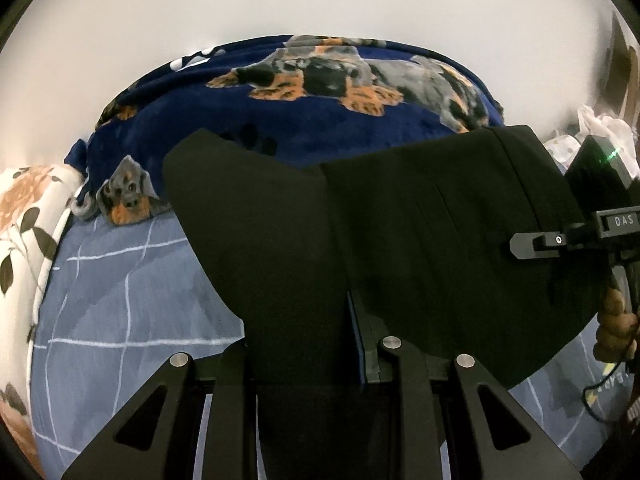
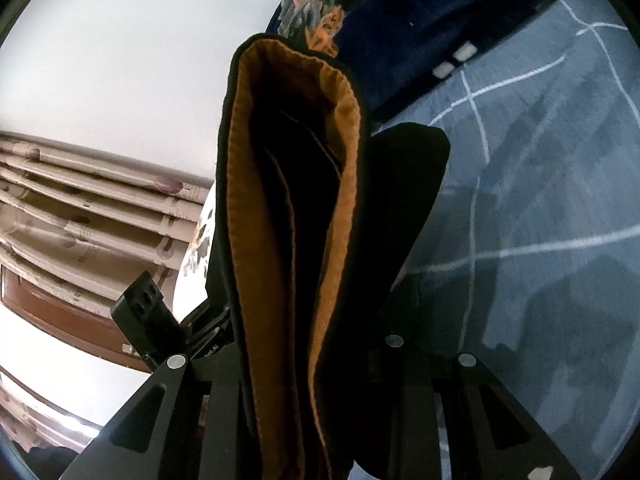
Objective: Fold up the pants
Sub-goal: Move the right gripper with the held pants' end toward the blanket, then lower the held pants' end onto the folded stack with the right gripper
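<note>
The black woven pants hung off the bed between the two claws, clear of the blue sheet with its white grid lines. The left gripper was nearly closed on a fold of the black cloth, which ran down between its fingers and hid its tips. In the left wrist view the right gripper entered from 3 o'clock, with its fingers laid against the pants' edge beside a stitched seam. A hand showed beneath it at 4 o'clock.

In the right wrist view the right gripper was likewise almost closed, pinching the garment where its tan inner lining gaped open. The opening ran from 6 o'clock up to 12 o'clock, straight along the claw's line.

The deciding relation seemed to be this: the held stretch of pants ran crosswise from the left claw towards 3 o'clock, where the right claw had it. So both claws shared one edge, and neither was the nearer. The navy fleece blanket printed with dachshunds lay beyond at 12 o'clock, and open sheet lay at 8 o'clock, likely the place to lay the fold.
</note>
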A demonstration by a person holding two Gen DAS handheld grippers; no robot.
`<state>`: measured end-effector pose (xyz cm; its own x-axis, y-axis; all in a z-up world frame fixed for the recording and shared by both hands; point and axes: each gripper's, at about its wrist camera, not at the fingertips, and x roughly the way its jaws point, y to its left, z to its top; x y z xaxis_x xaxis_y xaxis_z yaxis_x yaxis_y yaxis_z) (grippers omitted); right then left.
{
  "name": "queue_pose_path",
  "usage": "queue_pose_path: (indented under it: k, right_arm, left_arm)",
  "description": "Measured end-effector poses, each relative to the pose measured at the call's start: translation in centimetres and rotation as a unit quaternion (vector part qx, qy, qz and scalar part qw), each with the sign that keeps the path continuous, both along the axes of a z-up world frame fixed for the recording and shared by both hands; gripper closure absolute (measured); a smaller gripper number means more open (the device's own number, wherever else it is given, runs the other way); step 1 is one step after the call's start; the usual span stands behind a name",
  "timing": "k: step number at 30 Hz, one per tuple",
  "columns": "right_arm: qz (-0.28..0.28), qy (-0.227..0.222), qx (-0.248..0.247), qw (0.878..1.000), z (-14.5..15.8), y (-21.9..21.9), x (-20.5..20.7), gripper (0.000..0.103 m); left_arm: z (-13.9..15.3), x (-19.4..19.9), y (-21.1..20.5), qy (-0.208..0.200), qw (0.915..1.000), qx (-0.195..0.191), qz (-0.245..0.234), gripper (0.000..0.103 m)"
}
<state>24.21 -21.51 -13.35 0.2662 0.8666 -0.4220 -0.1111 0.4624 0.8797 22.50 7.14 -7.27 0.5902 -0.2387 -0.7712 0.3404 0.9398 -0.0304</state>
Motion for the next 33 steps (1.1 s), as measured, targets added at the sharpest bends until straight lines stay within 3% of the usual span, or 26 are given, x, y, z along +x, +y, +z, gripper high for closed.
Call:
queue_pose_path:
  k: [14,33]
  right_arm:
    - [0.003,-0.007,-0.002,1.000,-0.2,0.7,3.4,0.078]
    - [-0.006,-0.001,-0.003,1.000,-1.4,0.2,4.4,0.078]
  left_arm:
    - [-0.4,4.0,0.7,-0.005,0.9999,0.006,0.010,0.079]
    - [-3.0,5.2,2.0,0.012,0.9997,-0.001,0.022,0.079]
